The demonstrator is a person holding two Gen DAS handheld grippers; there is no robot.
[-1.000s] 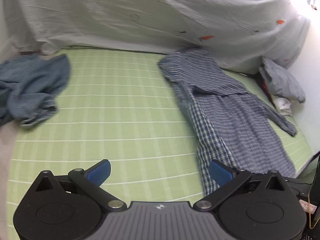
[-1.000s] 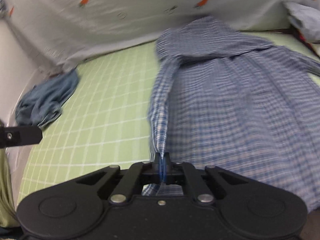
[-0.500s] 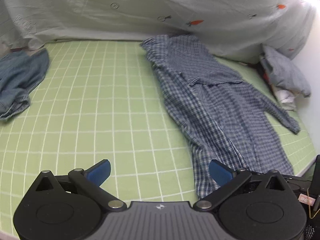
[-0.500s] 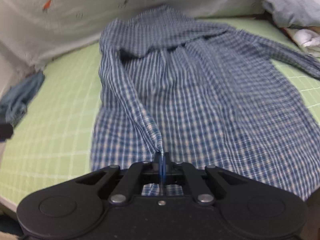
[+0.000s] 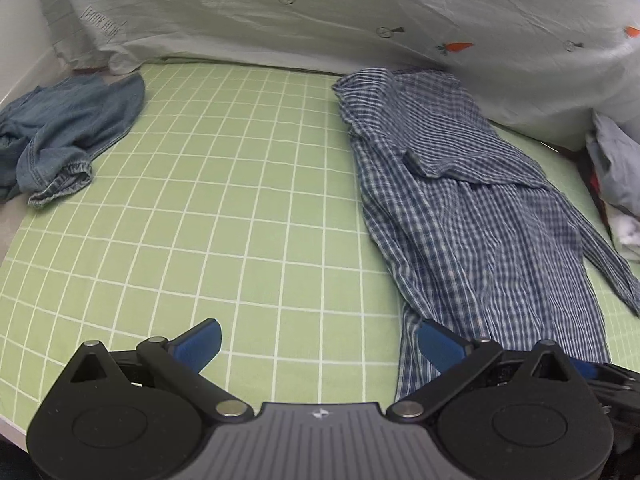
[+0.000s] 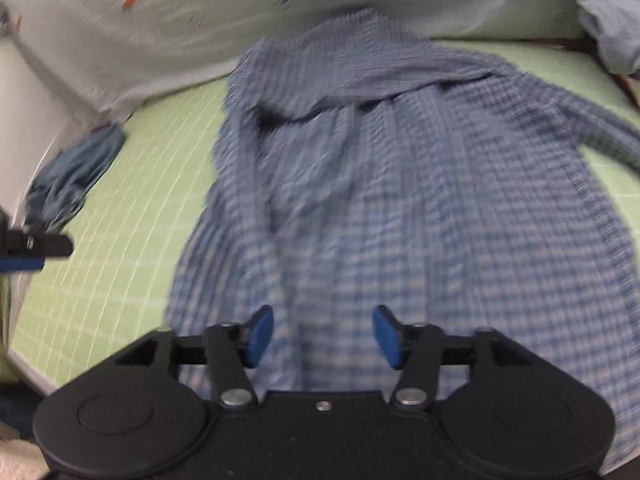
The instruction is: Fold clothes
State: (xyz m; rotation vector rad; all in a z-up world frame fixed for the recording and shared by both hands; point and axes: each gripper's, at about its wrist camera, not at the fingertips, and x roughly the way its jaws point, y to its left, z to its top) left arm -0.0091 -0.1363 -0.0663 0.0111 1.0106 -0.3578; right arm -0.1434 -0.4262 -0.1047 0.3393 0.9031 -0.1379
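Plaid shirt (image 5: 472,216) lies spread lengthwise on the bed (image 5: 240,208), 3 o'clock side, one sleeve trailing out. Thin, limp, wrinkle-prone cloth; best pinched at hem corners or shoulders. Left claw (image 5: 316,346) spread wide, empty. Right claw (image 6: 322,338) parted, empty, over the hem.

Evenly lit, soft daylight, brightest top right in left wrist view. Sharp there; heavy fisheye bending of green white-gridded bed sheet (image 5: 240,200). Right wrist view motion-blurred, smearing blue-and-white checked cotton shirt (image 6: 420,200). Dark vignette corners.
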